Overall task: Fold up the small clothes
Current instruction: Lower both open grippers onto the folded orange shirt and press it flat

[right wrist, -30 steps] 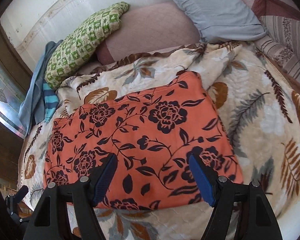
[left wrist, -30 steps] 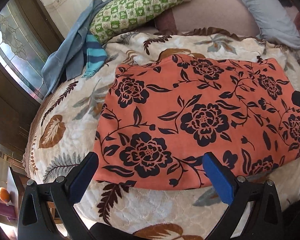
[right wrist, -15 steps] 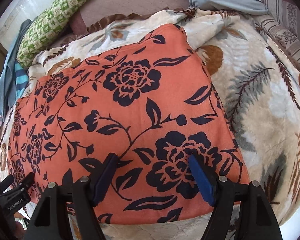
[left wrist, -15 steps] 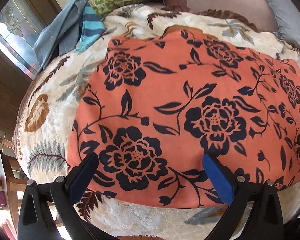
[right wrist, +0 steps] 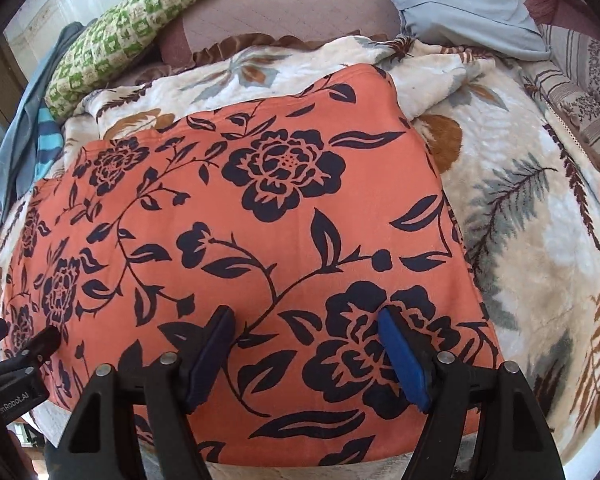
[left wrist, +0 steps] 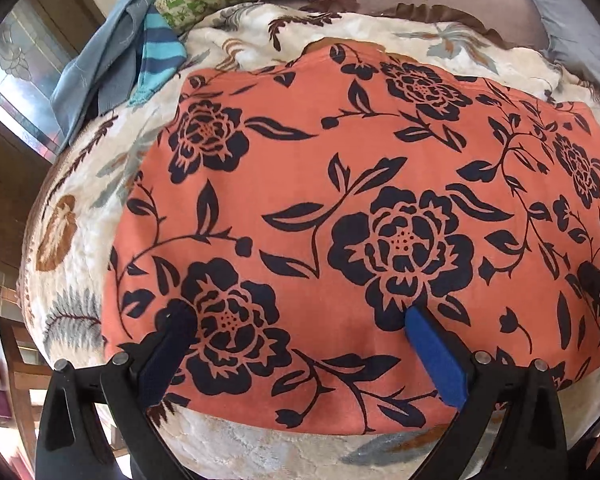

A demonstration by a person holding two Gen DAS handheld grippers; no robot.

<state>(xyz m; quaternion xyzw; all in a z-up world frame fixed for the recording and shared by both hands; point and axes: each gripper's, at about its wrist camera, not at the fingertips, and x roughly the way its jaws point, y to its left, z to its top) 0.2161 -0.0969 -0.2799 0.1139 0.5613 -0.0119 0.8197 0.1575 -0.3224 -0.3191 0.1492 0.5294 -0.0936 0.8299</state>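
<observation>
An orange cloth with a black flower print [left wrist: 340, 208] [right wrist: 236, 232] lies flat on the leaf-patterned blanket [left wrist: 80, 184] [right wrist: 540, 240] of a bed. My left gripper [left wrist: 296, 316] hovers open over the cloth's near left part, its blue pads wide apart with only flat cloth under them. My right gripper [right wrist: 306, 318] stands open over the near right part, close above the fabric, and its tip also shows at the right edge of the left wrist view. Nothing is pinched by either.
A green checked pillow [right wrist: 132, 28], a pink pillow [right wrist: 284, 4] and a grey-blue pillow [right wrist: 460, 0] line the head of the bed. A blue garment with a striped piece [left wrist: 140, 56] lies at the back left. A wooden chair [left wrist: 16, 376] stands beside the bed.
Both grippers have sunk toward the orange cloth and tilted downward, so it fills more of each view. The jaws stay as wide as before.
</observation>
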